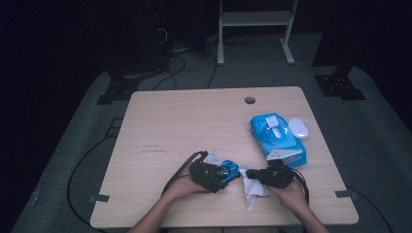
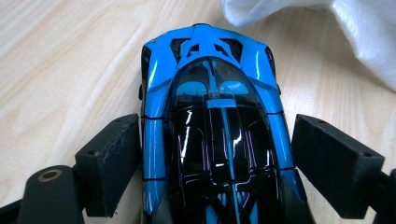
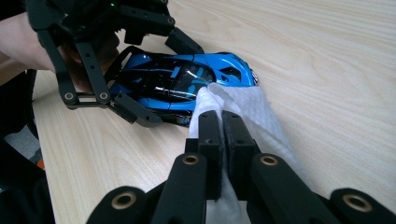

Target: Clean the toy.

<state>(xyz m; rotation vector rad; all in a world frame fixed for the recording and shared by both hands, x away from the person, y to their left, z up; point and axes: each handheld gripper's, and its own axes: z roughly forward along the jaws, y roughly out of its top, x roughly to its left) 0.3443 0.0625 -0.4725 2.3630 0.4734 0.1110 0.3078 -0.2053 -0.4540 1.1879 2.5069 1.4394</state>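
A blue and black toy car [image 2: 215,93] stands on the wooden table [image 1: 184,126], near its front edge. My left gripper [image 2: 217,126] straddles the car's rear half; the pads [image 2: 112,163] flank its sides with a thin gap at the right pad, so the jaws stand open around it. My right gripper [image 3: 222,114] is shut on a white wipe [image 3: 254,109], whose front edge lies against the car's [image 3: 187,79] side by the cabin. From above, the left gripper [image 1: 221,177] and right gripper [image 1: 250,174] face each other, the car [image 1: 229,169] between them and the wipe [image 1: 252,191] trailing down.
A blue pack of wipes [image 1: 277,138] lies at the table's right side, lid open, with a small white oval object [image 1: 298,127] beside it. A cable hole [image 1: 249,100] is near the far edge. Cables trail from both grippers.
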